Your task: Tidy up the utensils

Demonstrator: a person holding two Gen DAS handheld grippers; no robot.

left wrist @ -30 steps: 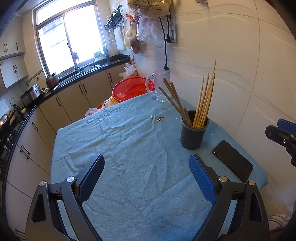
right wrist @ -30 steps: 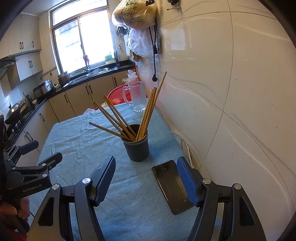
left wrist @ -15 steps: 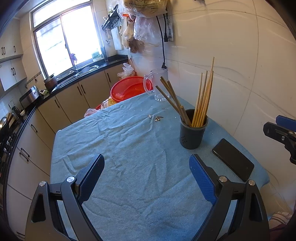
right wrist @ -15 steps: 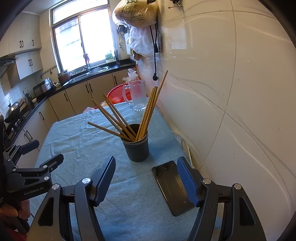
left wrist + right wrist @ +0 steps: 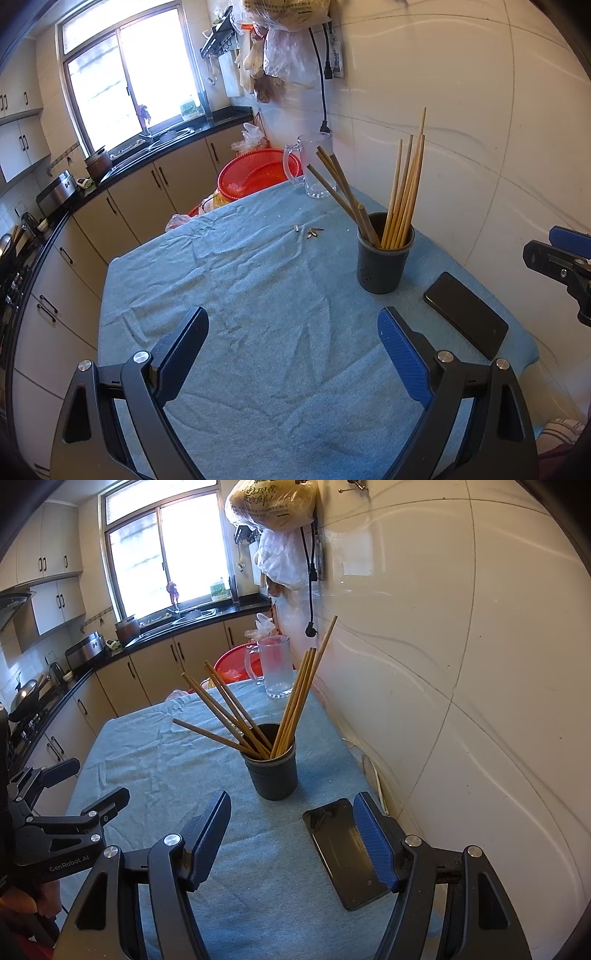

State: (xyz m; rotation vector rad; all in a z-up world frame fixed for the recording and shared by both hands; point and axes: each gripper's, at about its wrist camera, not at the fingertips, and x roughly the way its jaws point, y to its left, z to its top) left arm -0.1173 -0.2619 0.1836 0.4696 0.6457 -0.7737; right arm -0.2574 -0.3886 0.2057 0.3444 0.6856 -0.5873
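Both the left claw (image 5: 291, 343) and right claw (image 5: 291, 830) hover jaws apart and empty over the blue-clothed surface (image 5: 229, 295), all chopsticks (image 5: 295, 701) standing in the dark holder (image 5: 273, 775) beside the phone (image 5: 343, 853); judged complete, next move withdrawal.

Daylit kitchen, sharp fisheye views

Blown-out window (image 5: 125, 85) far ahead-left of both grippers; glare streaks the tiled wall (image 5: 424, 609) to their right; edges bend and darken.

chopsticks (image 5: 258, 720): wooden, splayed two ways | in dark holder (image 5: 275, 775), upright on cloth near wall
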